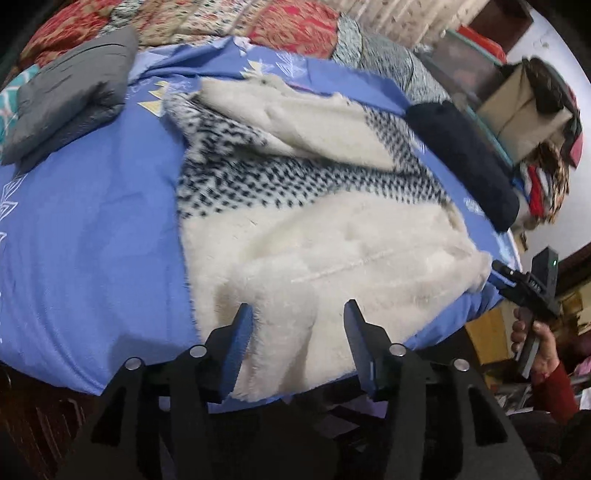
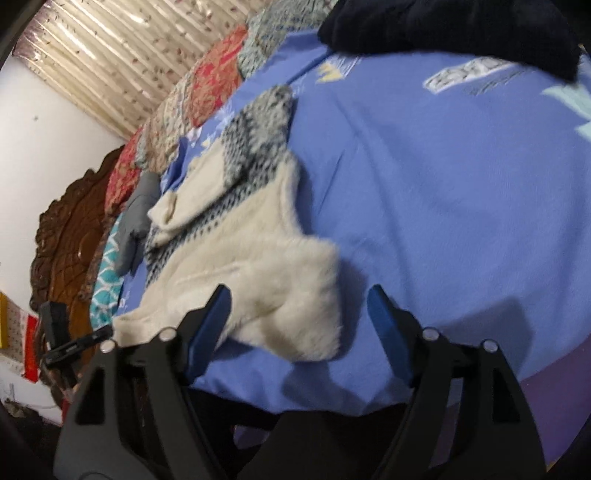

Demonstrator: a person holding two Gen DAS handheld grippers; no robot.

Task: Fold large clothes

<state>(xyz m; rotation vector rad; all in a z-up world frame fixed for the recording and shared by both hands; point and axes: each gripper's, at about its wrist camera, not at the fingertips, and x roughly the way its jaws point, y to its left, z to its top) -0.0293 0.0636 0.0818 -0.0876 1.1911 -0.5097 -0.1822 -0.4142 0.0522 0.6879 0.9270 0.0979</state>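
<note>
Blue bedsheet (image 1: 92, 221) is covering the bed, taking up most of both views. Fuzzy white sweater (image 1: 314, 240) with a black-and-white speckled band is lying spread flat on the sheet, hem toward the near edge, one sleeve folded across the chest. Patterned quilt (image 1: 295, 26) is bunching along the far side. Folded grey garment (image 1: 70, 96) is sitting at the far left corner, folded dark navy garment (image 1: 465, 158) lying to the right of the sweater, apart from it. Left gripper (image 1: 297, 317) is hovering over the sweater's hem, jaws apart, nothing pinched. Right gripper (image 2: 299, 299) is hanging over the sweater's near corner, jaws spread wide, fabric below but not clamped. A hand (image 1: 532, 339) in a red sleeve is holding the right gripper's handle at the bed's right edge.
</note>
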